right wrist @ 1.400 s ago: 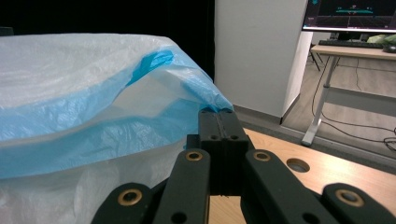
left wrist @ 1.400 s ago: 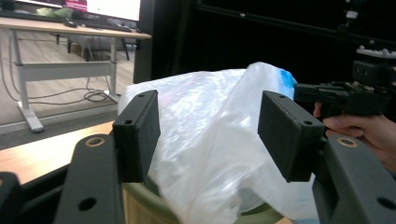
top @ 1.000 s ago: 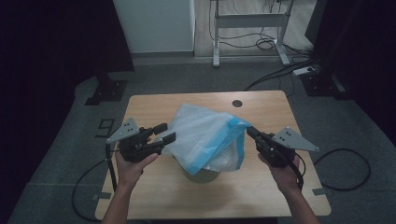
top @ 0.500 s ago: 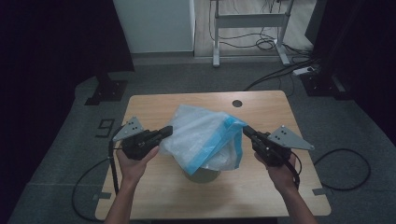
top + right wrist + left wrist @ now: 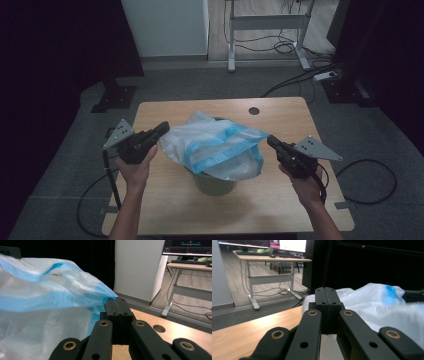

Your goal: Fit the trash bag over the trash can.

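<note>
Bag (image 5: 215, 147), white plastic with blue bands, lies draped over a small green bin (image 5: 214, 182) near the middle of the surface (image 5: 280, 200), its mouth not yet spread around the rim. At the left, the left hand-held gripper (image 5: 162, 127) meets the bag's near-left edge; its jaws have just been closing, and in the left gripper view they stand pressed together (image 5: 327, 291) with the white film right at their tips, though whether any film is pinched there is hard to tell. Moving across, the bag bulges above the bin, a blue band running over its top. At the right, the right hand-held gripper (image 5: 271, 141) has its jaws pressed together on a pointed corner of the bag, and the right gripper view shows the blue-edged film pulled to a peak that ends in the seam of the jaws (image 5: 117, 301). Judging by this, the step in hand is taking hold of the bag's two sides so as to open it and line the bin. The next move seems to call for drawing the two hands apart and downward together, so the mouth stretches wide enough to pass over the rim; the left grip may need checking first, since thin film slips easily from a shallow pinch, and an uneven pull could tip the light bin.
</note>
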{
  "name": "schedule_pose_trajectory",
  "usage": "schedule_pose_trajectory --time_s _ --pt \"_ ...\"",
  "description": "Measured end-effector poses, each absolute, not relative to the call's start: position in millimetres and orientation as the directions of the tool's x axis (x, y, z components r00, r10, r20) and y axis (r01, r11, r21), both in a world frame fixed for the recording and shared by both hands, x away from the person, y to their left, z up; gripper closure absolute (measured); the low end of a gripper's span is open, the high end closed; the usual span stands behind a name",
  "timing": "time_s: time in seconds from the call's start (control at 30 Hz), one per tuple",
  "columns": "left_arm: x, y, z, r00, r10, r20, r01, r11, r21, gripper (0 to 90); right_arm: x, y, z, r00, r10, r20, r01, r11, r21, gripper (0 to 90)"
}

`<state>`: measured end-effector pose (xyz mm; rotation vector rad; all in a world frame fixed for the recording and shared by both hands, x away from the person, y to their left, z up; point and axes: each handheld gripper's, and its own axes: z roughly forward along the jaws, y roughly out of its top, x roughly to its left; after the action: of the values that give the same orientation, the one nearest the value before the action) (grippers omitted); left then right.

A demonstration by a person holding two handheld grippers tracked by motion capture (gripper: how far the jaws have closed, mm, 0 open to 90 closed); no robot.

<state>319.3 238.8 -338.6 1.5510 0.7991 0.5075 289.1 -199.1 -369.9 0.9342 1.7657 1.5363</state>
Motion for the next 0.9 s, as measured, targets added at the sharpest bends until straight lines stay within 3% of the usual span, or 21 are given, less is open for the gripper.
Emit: schedule_pose_trajectory --time_s 0.33,0.57,0.9 --pt "310 261 -353 0.643 0.741 -0.195 0.194 0.089 0.977 90.0 292 -213 -359 -0.511 0.86 0.006 0.1 0.053 0.994 89.5" --pt "300 268 -362 0.659 0.719 -0.223 0.202 0.116 0.972 90.0 287 -210 -364 -0.536 0.843 0.046 0.129 0.028 0.991 89.1" --pt "301 265 -365 0.66 0.717 -0.224 0.208 0.112 0.972 90.0 295 -194 -370 -0.56 0.825 0.075 0.163 0.021 0.986 56.1"
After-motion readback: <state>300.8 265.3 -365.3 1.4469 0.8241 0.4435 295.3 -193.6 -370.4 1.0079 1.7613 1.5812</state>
